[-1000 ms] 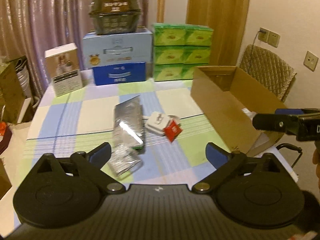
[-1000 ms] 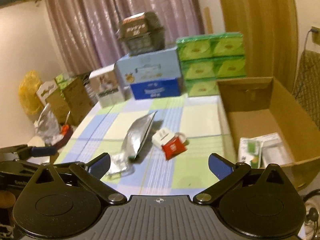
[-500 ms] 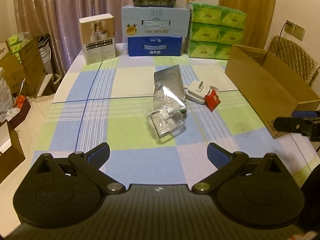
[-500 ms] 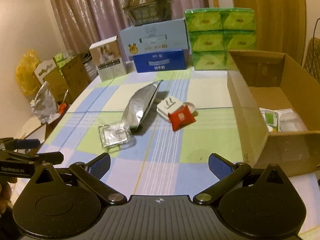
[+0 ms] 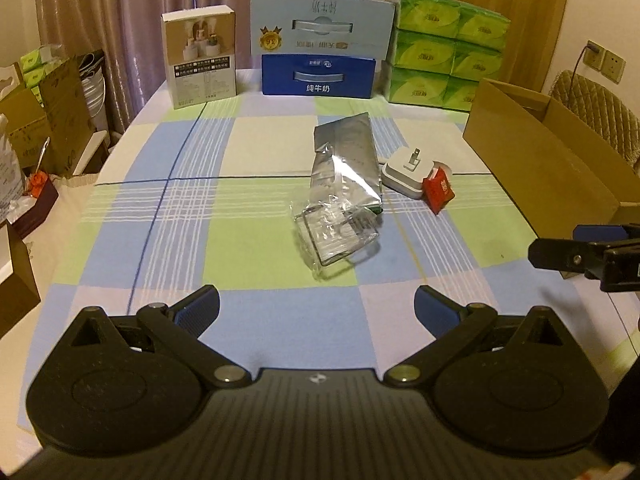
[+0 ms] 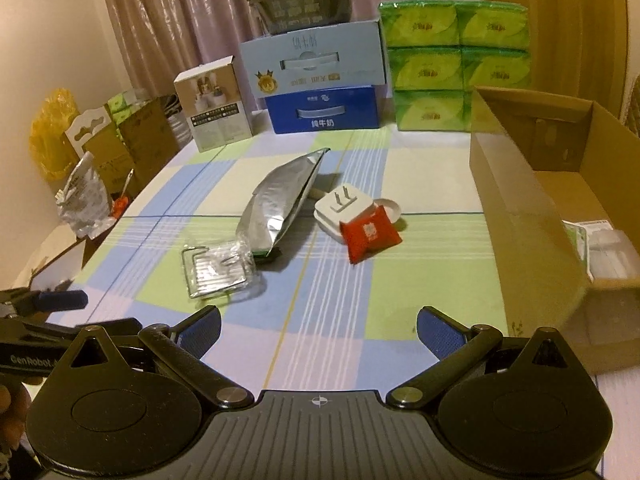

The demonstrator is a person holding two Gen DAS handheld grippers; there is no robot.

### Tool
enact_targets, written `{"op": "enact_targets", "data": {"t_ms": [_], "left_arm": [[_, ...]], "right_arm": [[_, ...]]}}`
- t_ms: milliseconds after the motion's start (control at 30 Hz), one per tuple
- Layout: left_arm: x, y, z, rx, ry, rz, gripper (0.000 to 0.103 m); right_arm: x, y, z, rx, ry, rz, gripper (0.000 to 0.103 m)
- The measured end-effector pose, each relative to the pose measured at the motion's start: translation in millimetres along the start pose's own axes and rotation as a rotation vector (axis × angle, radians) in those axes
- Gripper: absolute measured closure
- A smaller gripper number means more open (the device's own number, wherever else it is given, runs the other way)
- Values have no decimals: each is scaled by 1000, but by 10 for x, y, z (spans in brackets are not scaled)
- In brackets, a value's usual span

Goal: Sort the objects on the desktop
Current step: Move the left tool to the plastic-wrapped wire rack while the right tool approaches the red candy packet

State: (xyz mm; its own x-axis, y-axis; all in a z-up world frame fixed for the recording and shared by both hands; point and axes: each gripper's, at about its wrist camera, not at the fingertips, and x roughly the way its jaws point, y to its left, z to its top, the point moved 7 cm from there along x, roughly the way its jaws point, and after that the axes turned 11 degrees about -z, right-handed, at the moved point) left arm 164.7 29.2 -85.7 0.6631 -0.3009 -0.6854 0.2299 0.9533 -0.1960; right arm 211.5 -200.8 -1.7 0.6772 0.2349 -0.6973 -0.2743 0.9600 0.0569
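Left fingers: left gripper (image 5: 316, 314) spread wide, blue pads (image 5: 198, 312) holding nothing, above the near edge of the tabletop (image 5: 248, 240) with its checked blue, green and white cloth.
Right fingers: right gripper (image 6: 319, 330) equally wide, empty; blue pads (image 6: 438, 330) over the near cloth squares.
Nearest item: clear plastic packet with a wire frame inside (image 5: 336, 236), flat on the cloth, ahead of the left fingers and slightly right of centre; apart from them.
Behind it: crumpled silver foil pouch (image 5: 348, 164), its near end overlapping the packet's far edge.
Right of pouch: white square plug adapter, prongs up (image 5: 408, 170); small red sachet (image 5: 438, 192) leaning against its near side.
Relative to right fingers: packet (image 6: 218, 266) ahead-left, red sachet (image 6: 370, 234) ahead near centre; none touched.
Open brown cardboard box (image 6: 532, 184): right edge of tabletop, well right of the loose items.
Right view only: box interior, with white and green flat packs (image 6: 600, 244) on its floor; left gripper's blue fingertip at far left.
Left view only: box outer wall (image 5: 532, 172), inside hidden; right gripper's fingers (image 5: 560, 252) entering from the right.
Far edge: blue milk cartons (image 5: 320, 54), green tissue packs (image 5: 448, 54), white product box (image 5: 200, 56).
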Motion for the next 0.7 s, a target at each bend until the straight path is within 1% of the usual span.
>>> {"op": "enact_targets", "data": {"t_ms": [267, 400, 567, 700], "left_arm": [[413, -5, 24, -63, -14, 29, 1], [640, -30, 53, -93, -24, 25, 1], [884, -56, 142, -108, -56, 51, 1], [1059, -62, 205, -118, -73, 73, 1]], "right_arm": [[435, -122, 119, 13, 19, -14, 2], [663, -158, 185, 12, 36, -16, 2], [893, -199, 316, -5, 34, -42, 2], [1026, -240, 376, 21, 42, -44, 2]]}}
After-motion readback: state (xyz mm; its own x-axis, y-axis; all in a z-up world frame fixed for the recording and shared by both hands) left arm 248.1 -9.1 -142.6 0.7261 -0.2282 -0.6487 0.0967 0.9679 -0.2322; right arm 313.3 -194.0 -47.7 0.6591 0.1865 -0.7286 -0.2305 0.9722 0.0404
